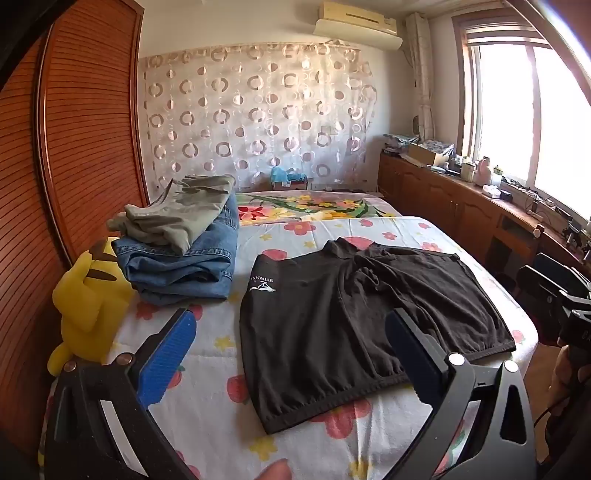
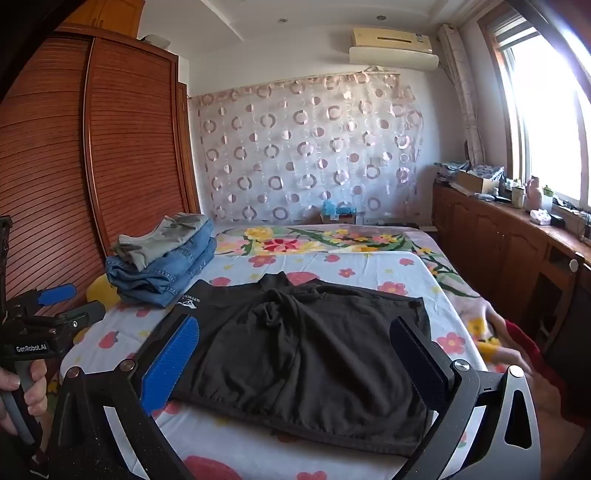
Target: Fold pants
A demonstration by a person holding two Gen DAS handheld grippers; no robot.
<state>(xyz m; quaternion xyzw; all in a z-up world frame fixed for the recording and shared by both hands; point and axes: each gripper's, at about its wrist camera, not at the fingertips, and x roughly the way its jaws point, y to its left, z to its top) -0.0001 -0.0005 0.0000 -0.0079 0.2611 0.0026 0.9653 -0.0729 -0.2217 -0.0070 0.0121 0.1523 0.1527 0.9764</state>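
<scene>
Both grippers, left gripper (image 1: pixel 291 354) and right gripper (image 2: pixel 295 354), hang with jaws wide and hold nothing, above the black pants (image 2: pixel 306 350) lying flat and unfolded on the flowered bed (image 1: pixel 207 391); two folded pairs (image 1: pixel 181 240) look finished beside them, this one is barely begun

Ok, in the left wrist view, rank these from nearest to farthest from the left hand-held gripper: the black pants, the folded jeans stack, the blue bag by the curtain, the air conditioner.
From the left hand-held gripper, nearest first:
1. Black pants: spread on the bed, directly under and ahead of the open fingers.
2. Folded jeans stack: ahead to the left, beside the yellow plush toy.
3. Blue bag: at the bed's far end, against the curtain.
4. Air conditioner: high on the back wall.
</scene>
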